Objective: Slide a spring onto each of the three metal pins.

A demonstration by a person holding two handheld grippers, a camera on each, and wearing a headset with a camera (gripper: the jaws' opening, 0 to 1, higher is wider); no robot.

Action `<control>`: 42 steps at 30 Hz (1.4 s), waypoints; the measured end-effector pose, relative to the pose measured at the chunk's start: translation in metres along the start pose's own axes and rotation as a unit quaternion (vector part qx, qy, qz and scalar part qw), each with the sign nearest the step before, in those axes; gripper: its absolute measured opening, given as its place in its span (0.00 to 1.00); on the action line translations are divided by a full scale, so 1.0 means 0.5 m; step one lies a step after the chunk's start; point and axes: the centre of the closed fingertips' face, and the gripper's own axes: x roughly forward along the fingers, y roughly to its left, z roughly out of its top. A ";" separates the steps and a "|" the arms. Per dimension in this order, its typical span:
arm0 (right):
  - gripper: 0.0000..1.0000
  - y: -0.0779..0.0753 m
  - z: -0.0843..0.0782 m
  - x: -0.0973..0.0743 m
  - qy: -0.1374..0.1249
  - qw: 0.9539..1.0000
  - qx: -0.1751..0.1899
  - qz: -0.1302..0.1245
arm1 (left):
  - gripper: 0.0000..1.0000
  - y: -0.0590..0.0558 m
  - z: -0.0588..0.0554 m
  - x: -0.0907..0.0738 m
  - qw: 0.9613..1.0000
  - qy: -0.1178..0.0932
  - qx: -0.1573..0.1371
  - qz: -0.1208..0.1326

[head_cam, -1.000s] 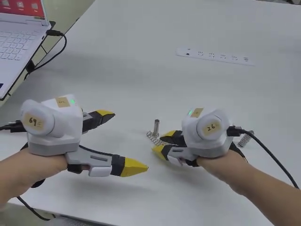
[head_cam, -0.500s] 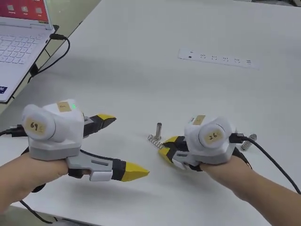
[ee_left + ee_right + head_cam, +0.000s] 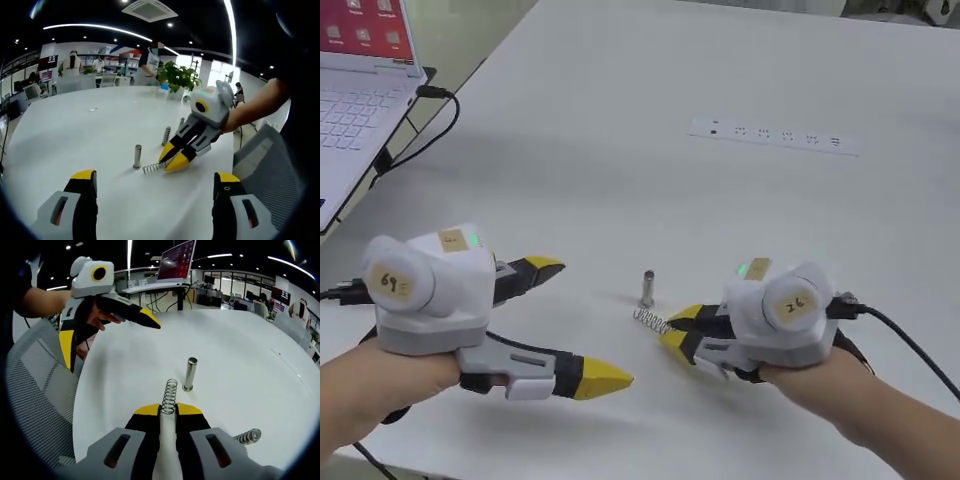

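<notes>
While the right hand-held gripper (image 3: 169,411) has its 2 yellow-tipped jaws pressed together on 1 end of a spring (image 3: 170,389), the spring lies almost level just above the tabletop (image 3: 620,150). Its long axis runs straight on from the jaw tips towards the foot of a metal pin (image 3: 189,374). The free end of the spring is just beside that foot, and I cannot tell whether they touch. The pin stands upright with its long axis vertical, near the front edge of the tabletop, between the 2 grippers.

The left hand-held gripper (image 3: 578,320) is held by the front-left corner. Its jaws are spread wide apart with nothing between them, and they point across at the pin. A tan sticker on its round cap reads "69", and the one on the right gripper reads "26".

A second spring (image 3: 247,436) lies on its side on the tabletop close by the right gripper, on the side away from the pin. A white power strip (image 3: 775,135) lies flat towards the far edge. An open laptop (image 3: 355,90) sits at the left edge with a black cable (image 3: 440,105) plugged into it.
</notes>
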 end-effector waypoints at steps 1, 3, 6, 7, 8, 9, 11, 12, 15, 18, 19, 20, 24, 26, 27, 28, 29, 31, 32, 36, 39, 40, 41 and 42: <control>0.08 0.002 -0.001 -0.004 0.000 1.000 -0.001 0.000 | 0.93 -0.001 0.001 0.000 1.000 -0.001 0.001 -0.001; 0.08 0.004 -0.001 -0.015 -0.002 1.000 -0.003 -0.001 | 0.93 -0.002 0.002 0.000 1.000 0.000 0.001 -0.002; 0.08 0.006 0.000 -0.031 -0.008 1.000 -0.002 -0.001 | 0.89 -0.005 -0.001 0.001 1.000 0.003 0.000 -0.007; 0.08 0.008 0.001 -0.040 -0.011 1.000 -0.001 0.000 | 0.88 -0.007 -0.002 0.001 1.000 0.004 -0.003 -0.008; 0.08 0.010 0.002 -0.046 -0.013 1.000 0.000 0.000 | 0.88 -0.009 -0.003 0.001 1.000 0.005 -0.002 -0.009; 0.08 0.012 0.001 -0.054 -0.015 1.000 0.000 0.001 | 0.88 -0.011 -0.006 0.000 1.000 0.008 0.001 -0.011; 0.08 0.017 0.001 -0.066 -0.020 1.000 -0.002 0.006 | 0.86 -0.015 -0.009 0.000 1.000 0.011 -0.001 -0.016; 0.08 0.021 0.002 -0.076 -0.025 1.000 -0.003 0.012 | 0.84 -0.017 -0.009 -0.001 1.000 0.010 -0.002 -0.017; 0.08 0.030 0.002 -0.094 -0.033 0.999 -0.006 0.023 | 0.79 -0.024 -0.011 -0.002 1.000 0.011 -0.008 -0.023; 0.08 0.039 0.001 -0.117 -0.041 0.998 -0.011 0.036 | 0.67 -0.043 -0.015 -0.002 0.999 0.012 -0.014 -0.048; 0.08 0.040 0.000 -0.122 -0.041 0.998 -0.010 0.039 | 0.63 -0.051 -0.015 -0.001 0.998 0.012 -0.014 -0.057; 0.08 0.040 -0.001 -0.129 -0.043 0.998 -0.008 0.041 | 0.59 -0.058 -0.015 0.000 0.998 0.013 -0.014 -0.065; 0.08 0.048 0.001 -0.145 -0.050 0.997 -0.007 0.054 | 0.48 -0.089 -0.009 0.013 0.995 0.013 -0.004 -0.097; 0.08 0.055 0.006 -0.151 -0.055 0.996 -0.008 0.065 | 0.44 -0.100 -0.004 0.022 0.994 0.013 0.001 -0.111; 0.08 0.060 0.008 -0.154 -0.056 0.996 -0.013 0.070 | 0.41 -0.105 0.001 0.028 0.993 0.011 0.003 -0.117; 0.08 0.064 0.010 -0.157 -0.056 0.995 -0.017 0.075 | 0.38 -0.108 0.004 0.032 0.992 0.010 0.004 -0.122; 0.08 0.072 0.011 -0.160 -0.056 0.994 -0.030 0.084 | 0.35 -0.113 0.007 0.039 0.992 0.009 0.008 -0.129; 0.08 0.077 0.010 -0.163 -0.050 0.994 -0.040 0.091 | 0.33 -0.121 0.012 0.050 0.990 0.011 0.013 -0.137; 0.08 0.078 0.010 -0.164 -0.049 0.994 -0.042 0.092 | 0.31 -0.124 0.013 0.053 0.990 0.011 0.015 -0.140; 0.08 0.082 0.017 -0.173 -0.054 0.992 -0.050 0.104 | 0.27 -0.152 0.017 0.070 0.985 0.017 0.033 -0.166; 0.08 0.084 0.018 -0.175 -0.051 0.991 -0.059 0.109 | 0.25 -0.160 0.023 0.081 0.984 0.014 0.037 -0.175; 0.08 0.085 0.019 -0.176 -0.050 0.991 -0.058 0.112 | 0.24 -0.163 0.027 0.083 0.983 0.011 0.038 -0.179; 0.08 0.087 0.019 -0.177 -0.049 0.990 -0.057 0.116 | 0.23 -0.165 0.030 0.083 0.983 0.010 0.039 -0.181; 0.08 0.089 0.021 -0.178 -0.051 0.990 -0.059 0.118 | 0.22 -0.169 0.035 0.084 0.982 0.006 0.040 -0.187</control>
